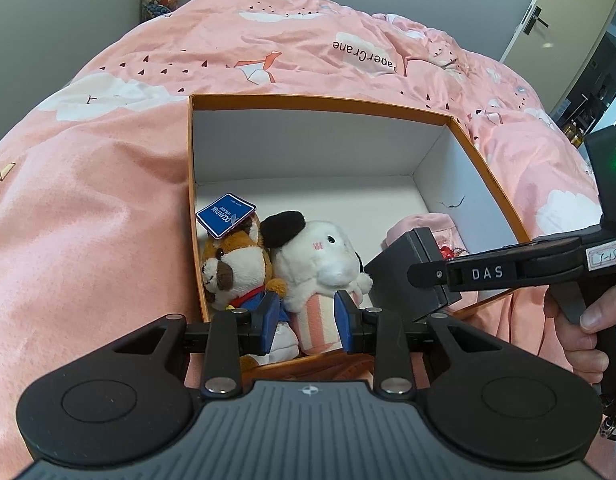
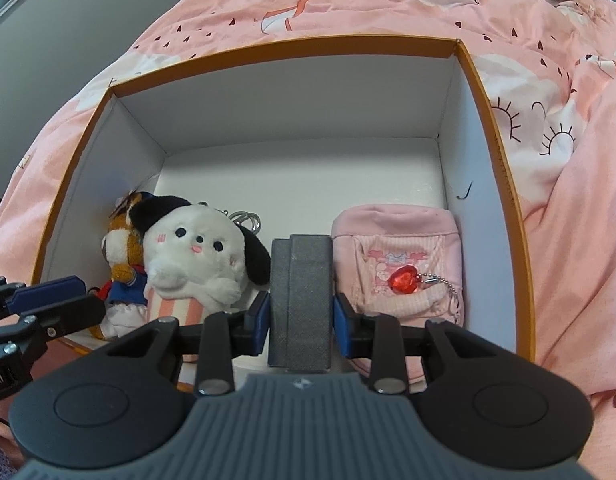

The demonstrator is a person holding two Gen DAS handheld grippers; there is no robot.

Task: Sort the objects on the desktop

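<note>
Right wrist view: the right gripper [image 2: 299, 312] is clamped on a dark grey box [image 2: 300, 292], one blue pad against each long side, with the box held upright over the near edge of the orange-rimmed carton [image 2: 494, 120]. That squeeze across the narrow width looks firm and keeps the box square, probably so it can drop into the gap left for it. The gap lies between the white puppy plush [image 2: 199, 256] and the pink pouch [image 2: 404, 264], which sits in the carton's near right corner with a red heart charm [image 2: 404, 280] on its front. A brown dog plush [image 2: 121, 256] is tucked into the near left corner, touching the puppy. The far half of the carton floor is bare.

Left wrist view: the left gripper [image 1: 306, 320] stands spread at the carton's near edge, its pads either side of the puppy's striped base without visibly pressing it; it carries nothing. It is likely poised to steady the toys. The carton rests on a pink quilt [image 1: 87, 200].

Assessment: sorting is partly complete; the grey box is not yet set down.
</note>
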